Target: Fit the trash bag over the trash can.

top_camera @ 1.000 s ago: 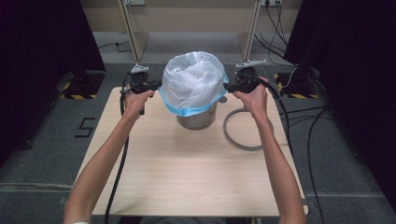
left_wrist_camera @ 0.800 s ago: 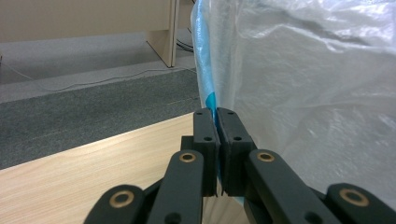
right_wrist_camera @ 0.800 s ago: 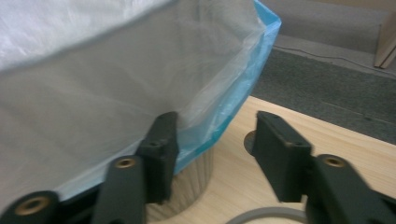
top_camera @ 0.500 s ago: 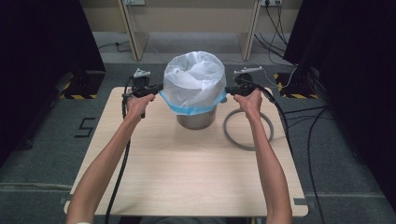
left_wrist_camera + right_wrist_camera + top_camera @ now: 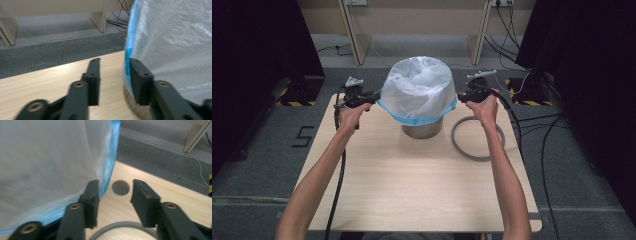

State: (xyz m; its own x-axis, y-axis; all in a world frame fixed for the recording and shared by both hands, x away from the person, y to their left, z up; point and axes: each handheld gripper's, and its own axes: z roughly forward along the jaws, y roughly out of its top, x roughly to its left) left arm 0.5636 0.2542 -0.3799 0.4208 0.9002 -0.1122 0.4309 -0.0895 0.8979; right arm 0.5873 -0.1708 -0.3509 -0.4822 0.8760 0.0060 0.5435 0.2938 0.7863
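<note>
Centre of the high view: a translucent white plastic bag with a blue hem (image 5: pixel 419 92) drapes over a grey metal bin (image 5: pixel 422 130). Both jaws have just been opening; the left gripper (image 5: pixel 373 96) and right gripper (image 5: pixel 460 96) stand parted, gripping nothing. Re-pinch the hem evenly on both sides and draw it down together.

Grey carpet floor (image 5: pixel 267 165), dark curtains (image 5: pixel 257 50) at both sides, pale wooden legs (image 5: pixel 353 30) behind.

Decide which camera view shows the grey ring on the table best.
The high view: the grey ring lies whole and flat on the table, right of the bin. The right gripper view shows just an arc of it between the claws. The left gripper view looks elsewhere.
</note>
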